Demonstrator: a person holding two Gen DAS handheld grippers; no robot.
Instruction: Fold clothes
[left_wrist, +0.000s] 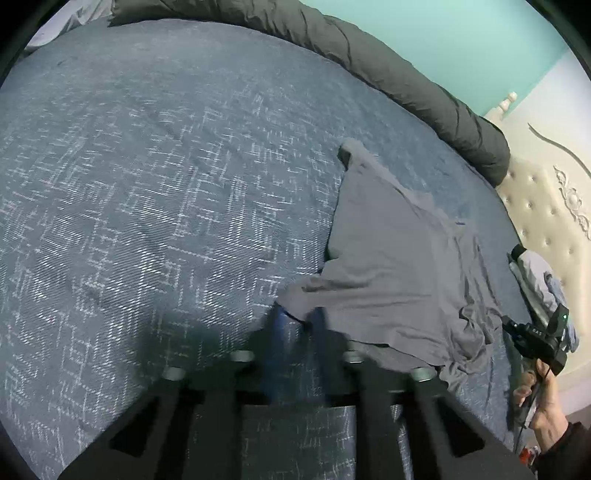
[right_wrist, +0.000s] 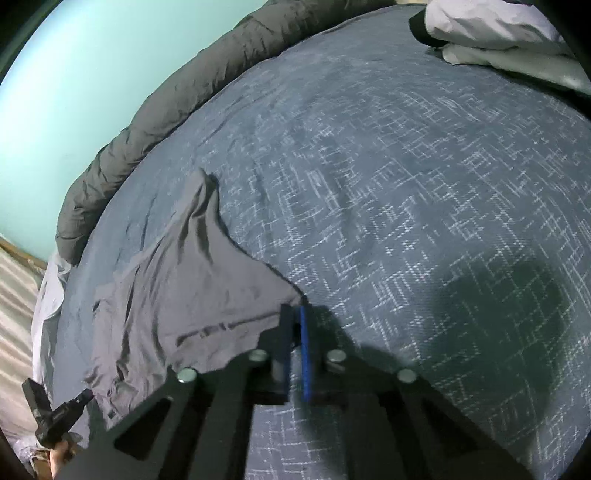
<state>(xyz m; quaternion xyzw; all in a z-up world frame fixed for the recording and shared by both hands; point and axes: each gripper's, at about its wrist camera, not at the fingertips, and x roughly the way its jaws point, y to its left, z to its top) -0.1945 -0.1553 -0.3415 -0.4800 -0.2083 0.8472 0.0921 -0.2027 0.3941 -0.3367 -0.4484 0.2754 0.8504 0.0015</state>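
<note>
A grey garment (left_wrist: 399, 266) lies spread and creased on the patterned blue bedspread (left_wrist: 147, 184). In the left wrist view my left gripper (left_wrist: 298, 314) is blurred; its blue pads sit at the garment's near left corner, shut on the fabric. In the right wrist view the same garment (right_wrist: 192, 280) stretches away to the left, and my right gripper (right_wrist: 294, 308) is shut on its pointed near corner. The right gripper's body (left_wrist: 535, 339), held by a hand (left_wrist: 546, 406), shows beside the bunched edge. The left gripper's body (right_wrist: 59, 410) shows at the lower left.
A rolled dark grey duvet (left_wrist: 406, 74) runs along the bed's far edge below a teal wall. A cream tufted headboard (left_wrist: 546, 206) stands at the right. A white pile of fabric (right_wrist: 498, 29) lies at the far right corner of the bedspread (right_wrist: 406, 184).
</note>
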